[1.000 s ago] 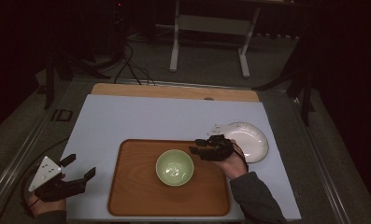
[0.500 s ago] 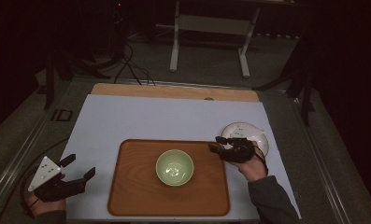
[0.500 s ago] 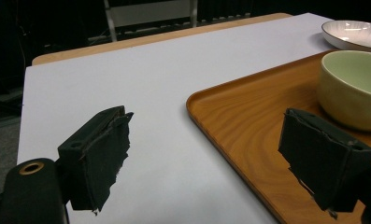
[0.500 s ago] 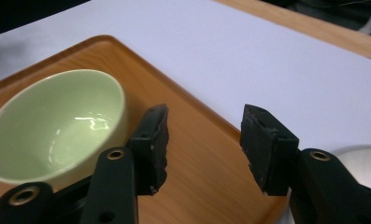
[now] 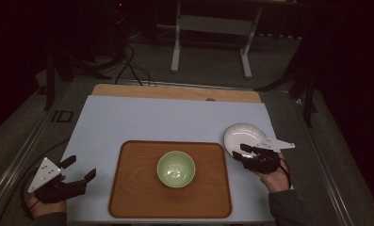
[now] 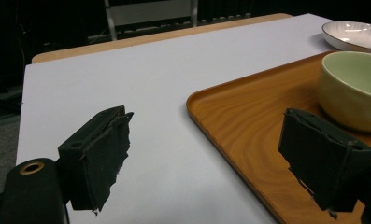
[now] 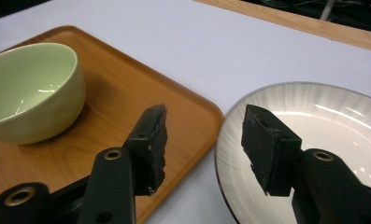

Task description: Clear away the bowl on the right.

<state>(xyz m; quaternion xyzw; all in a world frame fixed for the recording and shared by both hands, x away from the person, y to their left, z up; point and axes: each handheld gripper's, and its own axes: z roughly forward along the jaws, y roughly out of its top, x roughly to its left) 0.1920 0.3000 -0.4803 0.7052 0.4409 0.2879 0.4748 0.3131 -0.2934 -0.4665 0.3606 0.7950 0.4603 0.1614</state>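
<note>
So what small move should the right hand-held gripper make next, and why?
Probably ease down so the jaws straddle the white plate's near rim, then close. The right hand-held gripper hangs open over that rim with nothing between its jaws, and the bowl already sits on the tray.

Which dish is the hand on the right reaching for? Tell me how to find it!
Find the big wooden tray on the white table top. Just off its far right corner sits the white plate, beside the right gripper. It is flat and white; the green bowl is deep and stands on the tray.
</note>
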